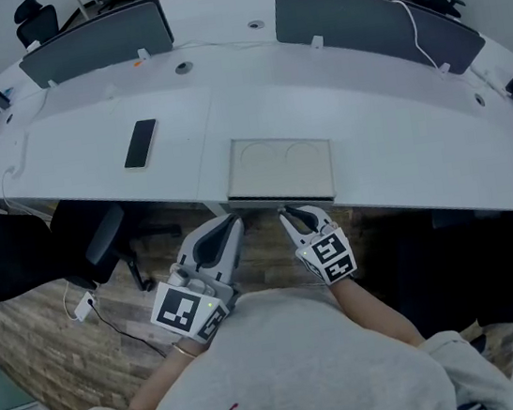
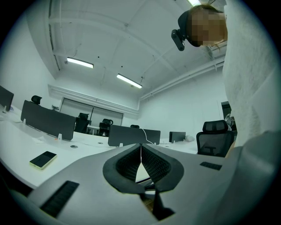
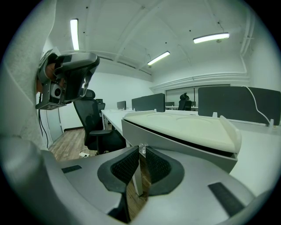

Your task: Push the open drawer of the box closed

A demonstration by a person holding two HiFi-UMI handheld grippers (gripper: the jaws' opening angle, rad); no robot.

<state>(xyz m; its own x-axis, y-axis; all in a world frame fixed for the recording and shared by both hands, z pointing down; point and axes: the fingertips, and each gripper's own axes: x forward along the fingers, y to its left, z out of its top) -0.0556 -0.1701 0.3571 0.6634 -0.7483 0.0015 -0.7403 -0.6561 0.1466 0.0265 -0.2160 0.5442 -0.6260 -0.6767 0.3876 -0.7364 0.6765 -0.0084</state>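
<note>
Head view showed the flat cream-white box lying at the near edge of the curved white desk. Both tools hung just off that edge, at six o'clock from the box. The left gripper pointed at its left front corner and the right gripper at the middle of its front. A black slab phone lay well apart, at ten o'clock from the box.

Left gripper view showed its padded jaws pressed together on nothing, with only a sliver of the box beyond them. It alone showed a black mesh office chair at three o'clock.

Right gripper view gave what the others lacked: the grey drawer front under a dark slot, seemingly standing a little proud of the box. A small clear knob sat right at the tips. Those jaws were drawn in to a thin slit, with nothing between them.

I judged the push not yet begun; next would be a level shove toward twelve o'clock.
</note>
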